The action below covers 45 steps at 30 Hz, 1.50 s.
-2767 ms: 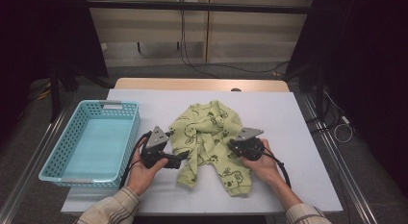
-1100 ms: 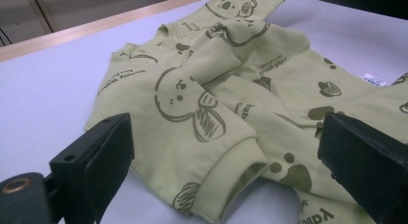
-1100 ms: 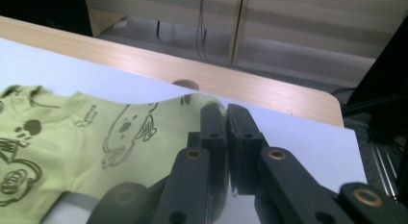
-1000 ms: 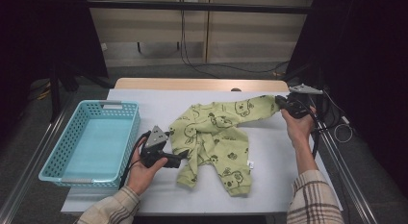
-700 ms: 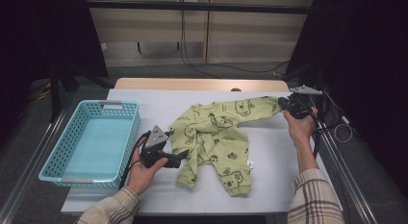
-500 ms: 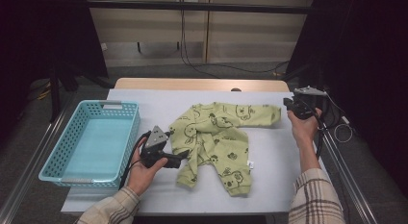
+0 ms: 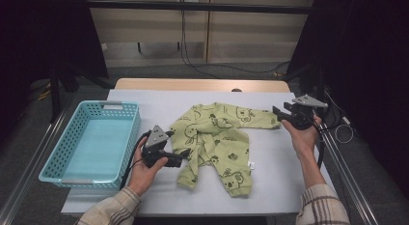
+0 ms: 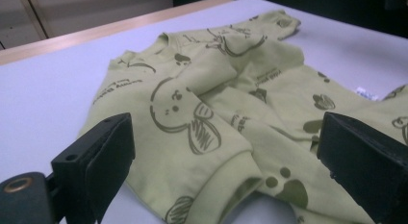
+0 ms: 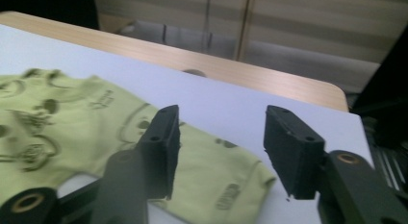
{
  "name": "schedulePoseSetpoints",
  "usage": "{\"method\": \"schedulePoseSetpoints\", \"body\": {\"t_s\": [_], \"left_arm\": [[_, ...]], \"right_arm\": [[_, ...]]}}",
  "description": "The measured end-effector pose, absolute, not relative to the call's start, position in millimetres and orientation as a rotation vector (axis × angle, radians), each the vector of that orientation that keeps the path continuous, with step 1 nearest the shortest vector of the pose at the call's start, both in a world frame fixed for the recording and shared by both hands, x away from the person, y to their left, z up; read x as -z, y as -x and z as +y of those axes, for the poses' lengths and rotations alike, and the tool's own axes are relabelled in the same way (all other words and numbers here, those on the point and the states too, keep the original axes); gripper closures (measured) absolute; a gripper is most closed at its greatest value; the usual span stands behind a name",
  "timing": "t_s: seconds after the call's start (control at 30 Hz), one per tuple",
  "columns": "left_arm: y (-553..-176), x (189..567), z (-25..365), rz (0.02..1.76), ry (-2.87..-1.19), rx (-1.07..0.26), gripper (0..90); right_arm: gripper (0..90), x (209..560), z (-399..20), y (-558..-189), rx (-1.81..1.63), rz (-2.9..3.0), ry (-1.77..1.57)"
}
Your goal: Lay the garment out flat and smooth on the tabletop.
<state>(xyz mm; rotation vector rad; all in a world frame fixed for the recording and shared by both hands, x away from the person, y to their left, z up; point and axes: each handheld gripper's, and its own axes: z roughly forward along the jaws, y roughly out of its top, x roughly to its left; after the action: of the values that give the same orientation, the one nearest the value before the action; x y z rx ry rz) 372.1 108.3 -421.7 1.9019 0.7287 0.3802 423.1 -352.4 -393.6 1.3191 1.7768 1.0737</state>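
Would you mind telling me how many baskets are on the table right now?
1. The light blue basket sits at the table's left edge, left of the left gripper and the green garment. Nothing looks hidden.

No lettering is showing clearly enough to read. The light green printed cotton baby garment (image 8: 216, 113) is carrying short dark lines of print beside its cartoon animals, and a small white tag (image 7: 250, 164) at its edge, all illegible.
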Motion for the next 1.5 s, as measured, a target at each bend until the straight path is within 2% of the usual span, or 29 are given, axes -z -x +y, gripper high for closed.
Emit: {"method": "schedulePoseSetpoints", "body": {"t_s": [0.1,0.17,0.23,0.3,0.37,0.47,0.57,0.67,1.1,1.3,1.4,1.5], "left_arm": [[-373,421,108,0.739,-1.879,-0.363,6.4],[-373,421,108,0.736,-1.885,-0.361,6.4],[-373,420,108,0.718,-1.896,-0.359,6.4],[-372,420,107,0.703,-1.911,-0.376,6.3],[-372,421,107,0.679,-1.924,-0.383,6.3],[-370,422,104,0.682,-1.936,-0.393,6.2],[-371,422,104,0.679,-1.955,-0.369,6.2],[-370,422,105,0.674,-1.968,-0.336,5.4],[-373,431,103,0.708,-2.038,-0.363,4.7],[-372,432,95,0.672,-2.064,-0.423,19.3],[-374,434,93,0.64,-2.083,-0.417,34.4],[-372,434,90,0.599,-2.113,-0.416,44.3]], "right_arm": [[38.7,389,-345,-408,-1.128,1.788,-1.283],[30.9,385,-339,-397,-1.166,1.795,-1.268],[30.5,384,-332,-386,-1.189,1.822,-1.26],[24.6,385,-326,-375,-1.217,1.824,-1.228],[22.8,386,-320,-364,-1.265,1.832,-1.222],[11.9,388,-311,-351,-1.285,1.833,-1.201],[5.6,391,-302,-339,-1.288,1.842,-1.201],[5.1,395,-292,-326,-1.296,1.862,-1.191],[2.8,412,-276,-279,-1.348,1.907,-1.189],[3.3,419,-270,-278,-1.338,1.952,-1.173],[4.1,418,-268,-277,-1.349,1.951,-1.17],[4.1,419,-267,-278,-1.346,1.958,-1.162]]}}
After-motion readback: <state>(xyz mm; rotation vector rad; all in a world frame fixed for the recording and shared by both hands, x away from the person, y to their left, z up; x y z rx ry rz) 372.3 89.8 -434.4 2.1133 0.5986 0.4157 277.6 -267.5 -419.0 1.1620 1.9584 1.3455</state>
